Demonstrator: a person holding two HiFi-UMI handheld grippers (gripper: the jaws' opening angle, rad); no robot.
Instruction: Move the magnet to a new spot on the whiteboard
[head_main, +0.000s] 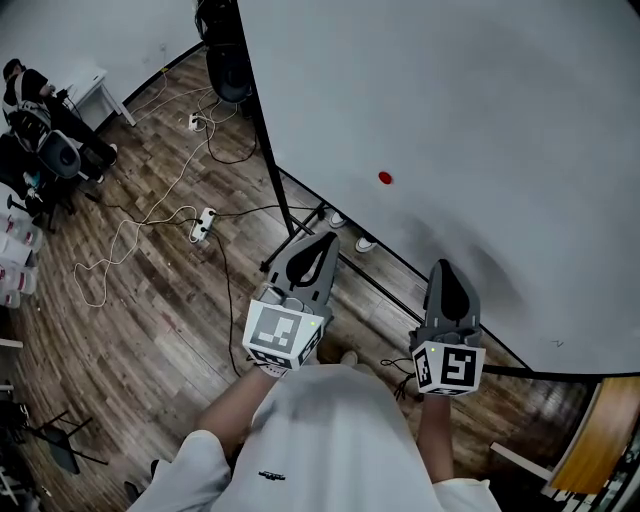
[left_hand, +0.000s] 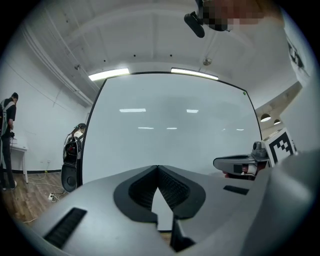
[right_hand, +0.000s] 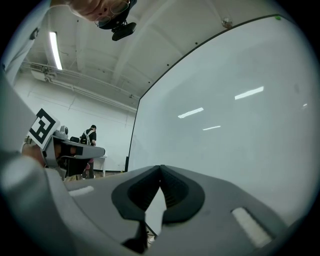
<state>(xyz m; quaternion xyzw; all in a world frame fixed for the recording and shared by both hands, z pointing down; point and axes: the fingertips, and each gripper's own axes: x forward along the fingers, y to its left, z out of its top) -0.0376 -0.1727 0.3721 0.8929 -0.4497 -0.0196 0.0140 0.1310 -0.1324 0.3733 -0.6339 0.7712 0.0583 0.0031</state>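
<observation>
A small red magnet (head_main: 385, 178) sticks on the big whiteboard (head_main: 470, 110), above and between my two grippers. My left gripper (head_main: 326, 240) is held below the board's lower edge, its jaws shut with nothing between them. My right gripper (head_main: 441, 266) hangs to its right, also shut and empty, below and to the right of the magnet. In the left gripper view the closed left gripper (left_hand: 158, 168) faces the whiteboard (left_hand: 170, 130), and the right gripper (left_hand: 240, 163) shows at the side. In the right gripper view the closed right gripper (right_hand: 160, 168) points along the whiteboard (right_hand: 240, 100). Neither gripper view shows the magnet.
The board stands on a black frame with castors (head_main: 364, 243) on a wooden floor. Cables and a power strip (head_main: 203, 224) lie on the floor to the left. A person (head_main: 30, 85) sits by a white table (head_main: 95, 90) at far left. A wooden panel (head_main: 600, 430) stands at lower right.
</observation>
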